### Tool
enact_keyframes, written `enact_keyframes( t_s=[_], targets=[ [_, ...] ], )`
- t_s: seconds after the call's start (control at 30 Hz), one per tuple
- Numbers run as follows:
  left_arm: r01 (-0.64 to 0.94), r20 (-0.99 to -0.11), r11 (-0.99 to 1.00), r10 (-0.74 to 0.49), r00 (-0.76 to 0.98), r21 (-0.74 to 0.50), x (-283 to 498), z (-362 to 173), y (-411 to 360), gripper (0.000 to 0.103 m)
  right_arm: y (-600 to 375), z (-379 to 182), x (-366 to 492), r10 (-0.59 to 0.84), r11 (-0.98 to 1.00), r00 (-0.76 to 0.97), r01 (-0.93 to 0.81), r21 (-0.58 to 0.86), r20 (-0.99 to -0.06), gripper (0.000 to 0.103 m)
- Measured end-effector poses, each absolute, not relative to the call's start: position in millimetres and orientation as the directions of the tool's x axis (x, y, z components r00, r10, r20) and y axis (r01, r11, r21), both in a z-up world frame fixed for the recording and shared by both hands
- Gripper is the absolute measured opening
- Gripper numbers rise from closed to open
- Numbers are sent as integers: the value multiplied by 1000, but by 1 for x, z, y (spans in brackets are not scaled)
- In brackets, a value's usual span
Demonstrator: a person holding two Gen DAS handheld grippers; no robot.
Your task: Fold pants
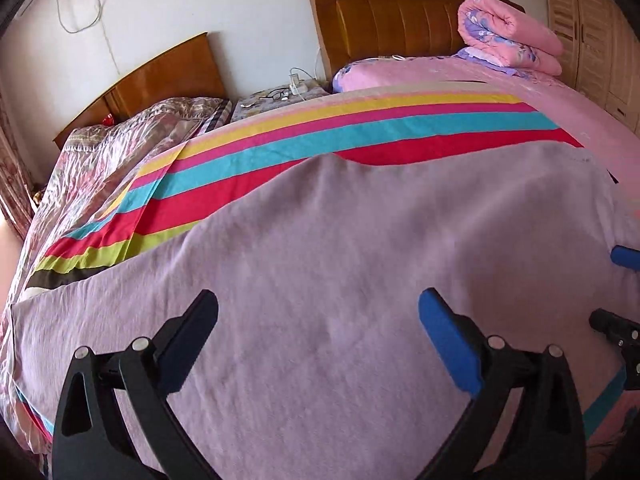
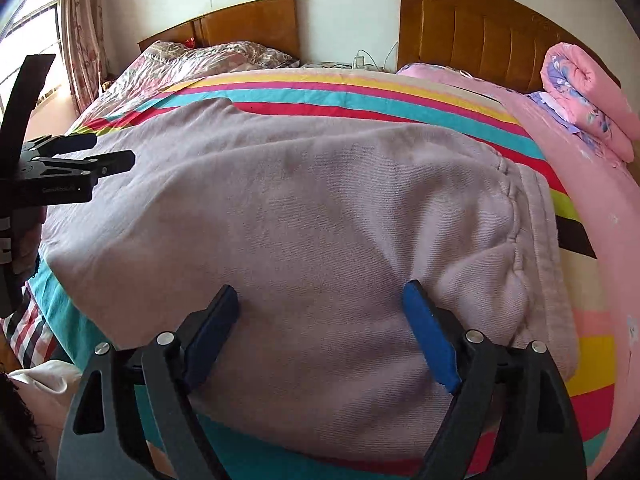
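Note:
Lilac-grey sweatpants (image 1: 340, 248) lie flat on a striped blanket (image 1: 280, 140) on the bed. My left gripper (image 1: 320, 320) is open and empty just above the cloth near its front edge. My right gripper (image 2: 320, 312) is open and empty over the pants (image 2: 300, 208) near the gathered waistband (image 2: 520, 232) at the right. The left gripper also shows at the left edge of the right wrist view (image 2: 80, 160). The right gripper's fingertips (image 1: 624, 256) show at the right edge of the left wrist view.
A rolled pink quilt (image 1: 516, 36) lies at the head of the pink bed by the wooden headboard (image 1: 392, 20). A second bed with a floral cover (image 1: 132, 136) stands to the left. A nightstand with glasses and chargers (image 1: 280, 94) sits between them. A window (image 2: 28, 32) is far left.

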State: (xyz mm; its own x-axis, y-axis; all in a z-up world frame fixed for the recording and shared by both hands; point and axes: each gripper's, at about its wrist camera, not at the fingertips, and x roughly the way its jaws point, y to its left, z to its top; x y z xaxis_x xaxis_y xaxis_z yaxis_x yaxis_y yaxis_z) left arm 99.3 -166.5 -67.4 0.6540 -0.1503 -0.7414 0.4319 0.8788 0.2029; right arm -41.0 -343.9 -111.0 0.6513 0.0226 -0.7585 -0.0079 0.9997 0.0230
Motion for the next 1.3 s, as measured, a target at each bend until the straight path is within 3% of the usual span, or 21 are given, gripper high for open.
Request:
enact_keyframes(
  t_s=[0.13, 0.23, 0.3, 0.43, 0.57, 0.67, 0.8, 0.93, 1.0, 1.1, 1.17, 1.3],
  targets=[
    [463, -747, 849, -132, 652, 254, 84, -82, -196, 101, -358, -85, -67, -9, 997, 715, 61, 50, -699, 81],
    [457, -735, 845, -120, 668, 278, 78, -85, -205, 102, -381, -106, -76, 57, 991, 692, 48, 124, -720, 83],
    [459, -738, 844, -117, 664, 279, 78, -85, -205, 102, -377, -108, -84, 41, 997, 700, 15, 72, -713, 82],
    [460, -712, 849, -154, 685, 260, 68, -73, -206, 101, -390, -87, -98, 25, 988, 757, 83, 134, -653, 81],
    [512, -737, 808, -151, 658, 292, 59, -85, -221, 102, -404, -104, -96, 14, 988, 717, 98, 121, -697, 83],
    [509, -736, 814, -159, 658, 279, 60, -84, -217, 102, -408, -90, -93, 22, 985, 710, 107, 138, -704, 82],
    [492, -711, 824, -165, 684, 282, 63, -71, -216, 101, -421, -61, -70, 45, 981, 768, 86, 172, -639, 83],
    [491, -736, 828, -150, 660, 271, 69, -78, -213, 101, -418, -58, -2, 78, 992, 719, 9, 122, -690, 84],
    [493, -745, 831, -154, 650, 258, 67, -82, -211, 102, -416, -65, 32, 169, 983, 672, -66, 169, -721, 85],
    [504, -754, 831, -172, 634, 234, 66, -85, -209, 102, -432, -95, 60, 136, 986, 567, 2, 166, -812, 83],
    [519, -766, 831, -195, 613, 203, 68, -85, -204, 102, -444, -94, 49, 193, 968, 591, 13, 249, -783, 83],
    [541, -785, 832, -253, 566, 121, 75, -74, -191, 101, -440, -84, 29, 83, 982, 598, 86, 167, -797, 82]
  ],
)
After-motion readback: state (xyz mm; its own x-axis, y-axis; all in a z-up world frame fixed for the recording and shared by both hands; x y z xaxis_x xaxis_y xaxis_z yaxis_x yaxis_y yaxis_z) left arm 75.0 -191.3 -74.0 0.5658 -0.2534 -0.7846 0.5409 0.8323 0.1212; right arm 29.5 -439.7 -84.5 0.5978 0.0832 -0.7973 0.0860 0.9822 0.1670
